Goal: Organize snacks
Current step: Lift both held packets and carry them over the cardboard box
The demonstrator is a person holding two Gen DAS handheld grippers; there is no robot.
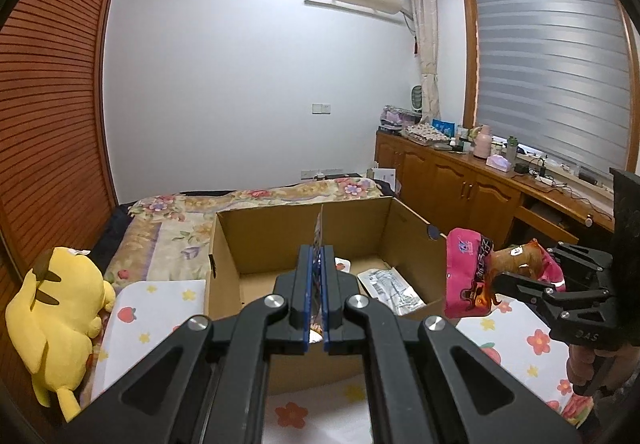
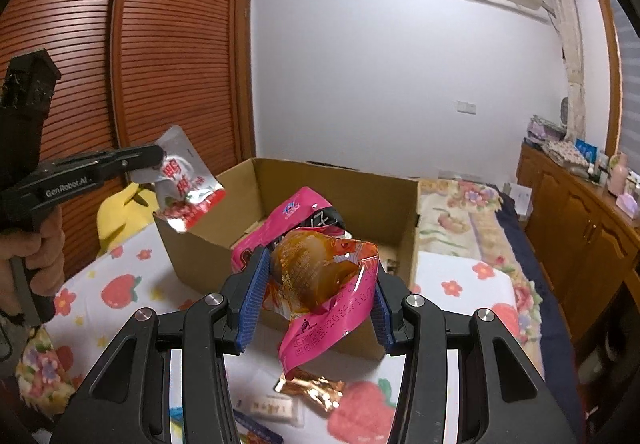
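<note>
We are mid-carry: our left hand-held gripper [image 2: 160, 160] is clamped on a silver-red pouch [image 2: 186, 180], our right hand-held gripper [image 2: 316, 292] grasping pink and brown packets [image 2: 320, 268]. The cardboard box [image 2: 200, 244] lies at twelve o'clock; next we lower and release inside.

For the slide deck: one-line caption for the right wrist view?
Right claw grips pink and brown snack packets before the cardboard box; left claw holds a red-and-silver pouch.

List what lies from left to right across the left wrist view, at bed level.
Yellow plush toy → cardboard box → left tool shut on a thin packet → pink snack bag → right tool → wooden cabinets behind.
</note>
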